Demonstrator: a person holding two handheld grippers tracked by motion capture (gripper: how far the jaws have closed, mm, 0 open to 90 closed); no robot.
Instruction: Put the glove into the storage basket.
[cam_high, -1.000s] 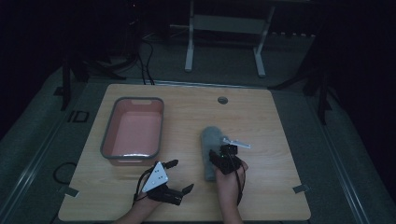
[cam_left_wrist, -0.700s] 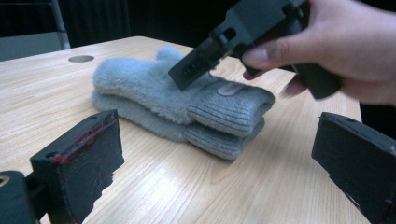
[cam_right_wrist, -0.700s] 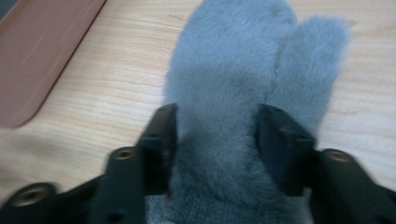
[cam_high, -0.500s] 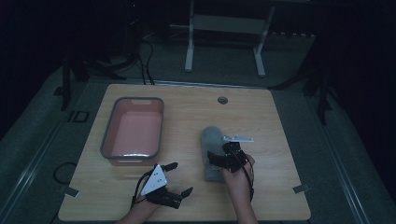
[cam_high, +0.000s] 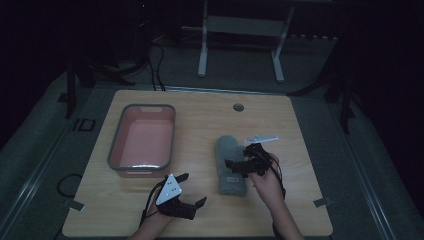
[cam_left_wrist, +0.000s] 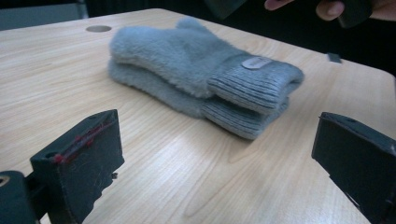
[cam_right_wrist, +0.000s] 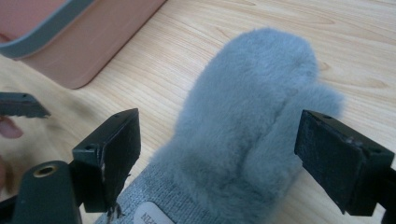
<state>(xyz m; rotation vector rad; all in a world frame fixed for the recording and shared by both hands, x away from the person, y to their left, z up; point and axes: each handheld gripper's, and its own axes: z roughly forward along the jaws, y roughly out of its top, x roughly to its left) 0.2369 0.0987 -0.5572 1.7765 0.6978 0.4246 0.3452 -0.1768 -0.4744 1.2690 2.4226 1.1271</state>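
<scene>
Table (cam_high: 300, 200): we see a big wooden top, with the pink tub (cam_high: 142, 140) in the left middle of the high view.
Mittens (cam_high: 231, 165): two fluffy grey ones stacked, right of middle. We think they are soft, light and squashy; the ribbed cuff (cam_left_wrist: 254, 84) looks best to grab.
Right gripper (cam_high: 240, 166): over the cuff; fingers have just been opening, now spread, nothing pinched.
Left gripper (cam_high: 192, 192): bottom middle, fingers spread, empty.
Change: we lifted the right gripper off the mittens.

A high camera looks down the desk (cam_high: 200, 107) toward 12 o'clock, while both close, low gripper cameras share the grey mittens (cam_left_wrist: 201, 70).
</scene>
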